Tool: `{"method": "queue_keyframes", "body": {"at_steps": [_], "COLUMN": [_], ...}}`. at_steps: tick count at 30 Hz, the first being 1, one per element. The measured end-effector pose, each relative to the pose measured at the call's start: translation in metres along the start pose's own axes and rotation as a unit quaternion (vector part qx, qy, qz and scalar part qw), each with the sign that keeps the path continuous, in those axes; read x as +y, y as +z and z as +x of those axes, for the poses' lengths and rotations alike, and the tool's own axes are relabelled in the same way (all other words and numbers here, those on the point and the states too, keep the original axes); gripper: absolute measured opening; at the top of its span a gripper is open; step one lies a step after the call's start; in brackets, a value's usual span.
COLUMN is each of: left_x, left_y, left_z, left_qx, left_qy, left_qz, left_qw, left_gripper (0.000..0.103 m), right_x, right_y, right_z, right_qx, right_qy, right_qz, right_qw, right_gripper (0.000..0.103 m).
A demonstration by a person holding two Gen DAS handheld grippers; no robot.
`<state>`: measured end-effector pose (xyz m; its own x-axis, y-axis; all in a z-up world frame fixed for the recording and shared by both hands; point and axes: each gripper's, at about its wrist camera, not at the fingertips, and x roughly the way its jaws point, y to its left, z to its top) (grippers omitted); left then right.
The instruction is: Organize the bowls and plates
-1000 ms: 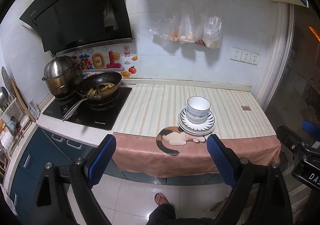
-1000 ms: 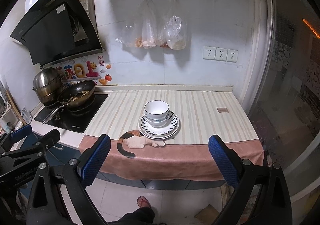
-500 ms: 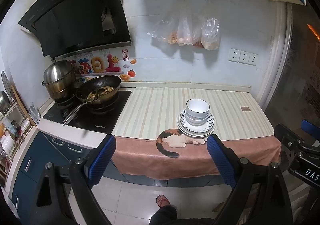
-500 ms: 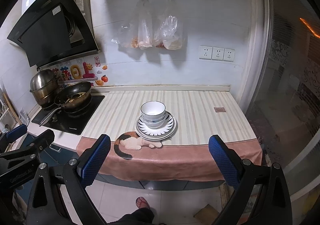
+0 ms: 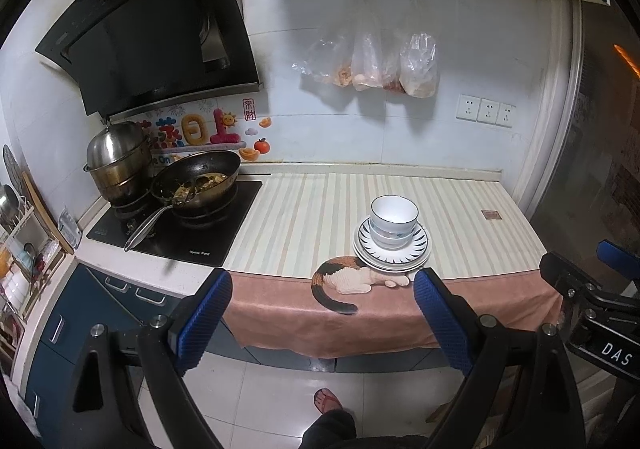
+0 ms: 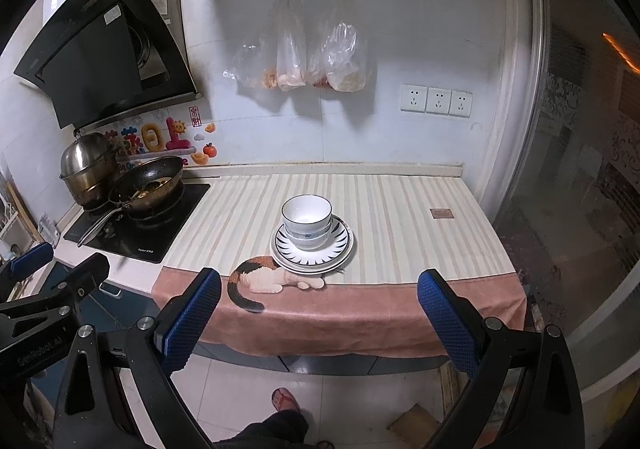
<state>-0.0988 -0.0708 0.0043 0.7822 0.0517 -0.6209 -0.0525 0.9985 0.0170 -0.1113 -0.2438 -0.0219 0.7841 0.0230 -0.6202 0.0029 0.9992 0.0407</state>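
White bowls [image 5: 394, 219] with blue trim are nested and stand on a stack of plates [image 5: 416, 255]; the top plate has a black-striped rim. The stack sits near the front of the striped counter mat. It also shows in the right wrist view, bowls [image 6: 307, 219] on plates [image 6: 340, 249]. My left gripper [image 5: 322, 323] is open and empty, held back from the counter above the floor. My right gripper [image 6: 318, 323] is open and empty, also well short of the counter. Each gripper's body shows at the edge of the other's view.
A wok [image 5: 196, 181] with food and a steel pot [image 5: 116, 159] stand on the black hob [image 5: 180, 233] at the left. A dish rack [image 5: 20, 249] is at the far left. Plastic bags [image 5: 372, 61] hang on the wall. A glass door [image 6: 580, 169] is at the right.
Both grippers have drawn back a little from the counter, so the stack looks slightly smaller and farther. Nothing on the counter has moved.
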Motion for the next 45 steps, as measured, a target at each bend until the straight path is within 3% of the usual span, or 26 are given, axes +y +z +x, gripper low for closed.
{"method": "queue_keyframes", "body": {"at_steps": [45], "left_x": [-0.009], "left_y": [0.011], "left_z": [0.009], "left_qx": [-0.005], "left_qy": [-0.016], "left_qz": [0.024], "left_qw": [0.9996], "left_gripper": [0.093], "right_x": [-0.021], "right_y": [-0.011], "right_z": [-0.004], "right_qx": [0.0], "right_qy": [-0.009], "right_qz": [0.022], "right_qw": [1.0], "right_gripper": [0.101]}}
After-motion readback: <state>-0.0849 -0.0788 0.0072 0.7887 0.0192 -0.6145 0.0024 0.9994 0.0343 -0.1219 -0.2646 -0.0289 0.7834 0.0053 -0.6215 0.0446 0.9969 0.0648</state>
